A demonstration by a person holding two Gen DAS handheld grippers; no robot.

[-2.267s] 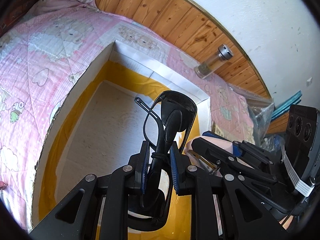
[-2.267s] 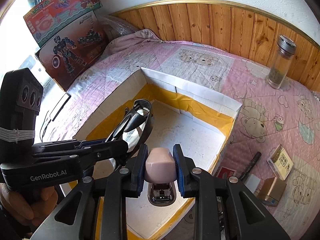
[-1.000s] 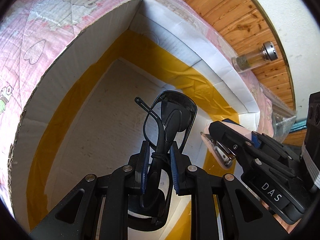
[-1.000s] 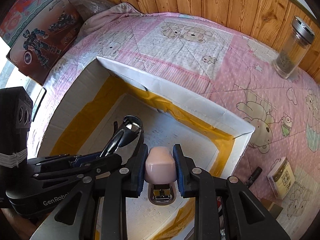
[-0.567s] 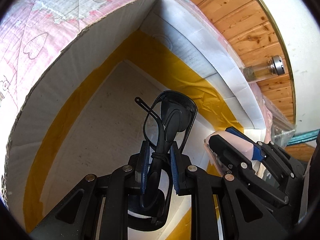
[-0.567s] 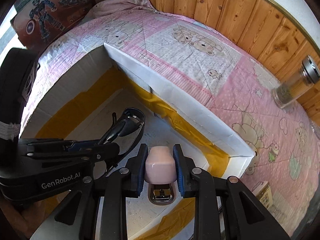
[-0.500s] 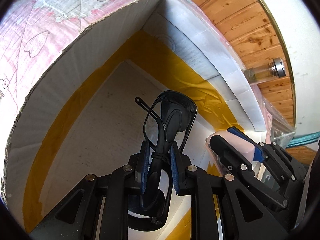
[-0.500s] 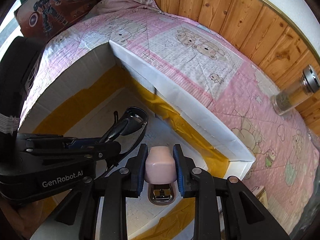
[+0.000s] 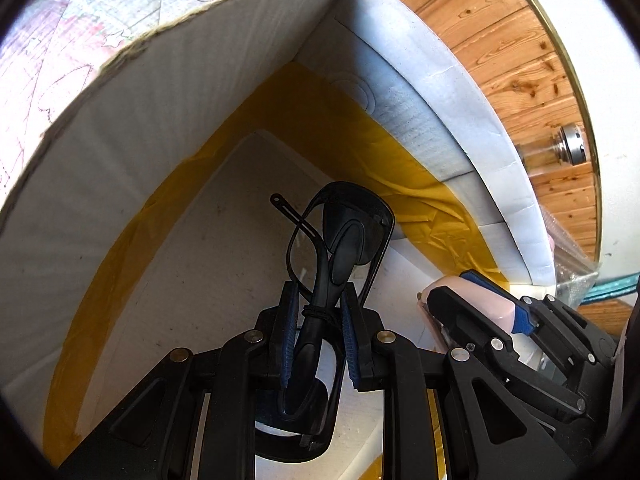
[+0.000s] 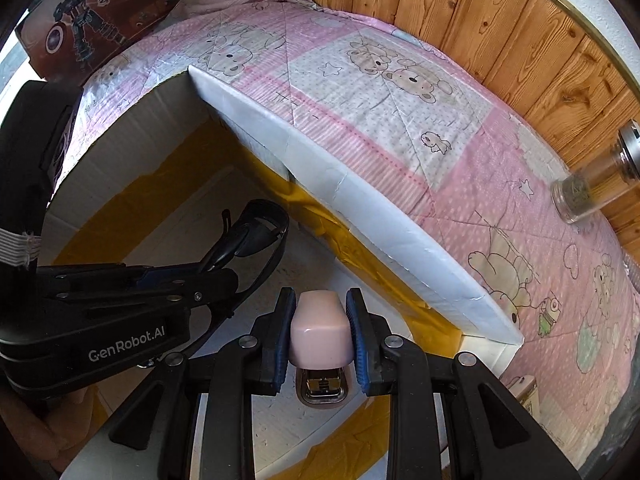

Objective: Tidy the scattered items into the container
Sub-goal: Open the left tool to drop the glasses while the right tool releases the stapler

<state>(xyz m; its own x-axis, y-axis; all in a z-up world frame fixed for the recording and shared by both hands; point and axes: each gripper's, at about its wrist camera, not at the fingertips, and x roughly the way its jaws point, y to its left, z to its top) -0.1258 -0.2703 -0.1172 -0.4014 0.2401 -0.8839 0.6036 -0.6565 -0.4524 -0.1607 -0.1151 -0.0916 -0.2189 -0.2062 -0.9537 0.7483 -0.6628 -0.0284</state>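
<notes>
My left gripper [image 9: 318,306] is shut on folded black glasses [image 9: 340,236] and holds them low inside the white cardboard box [image 9: 120,128], above its floor. My right gripper [image 10: 320,312] is shut on a pink stapler [image 10: 320,330], also inside the box [image 10: 360,196], close to its right corner. In the left wrist view the right gripper with the stapler [image 9: 472,300] sits just right of the glasses. In the right wrist view the left gripper with the glasses [image 10: 260,236] sits to the left.
The box has yellow tape along its inner seams and stands on a pink bear-print quilt [image 10: 400,92]. A glass jar with a metal lid [image 10: 592,184] stands by the wooden wall panel. A small box [image 10: 524,392] lies right of the container. A toy box [image 10: 92,24] leans at the back left.
Both grippers have moved down and deeper into the box with their items still held. The box walls now rise higher around them.
</notes>
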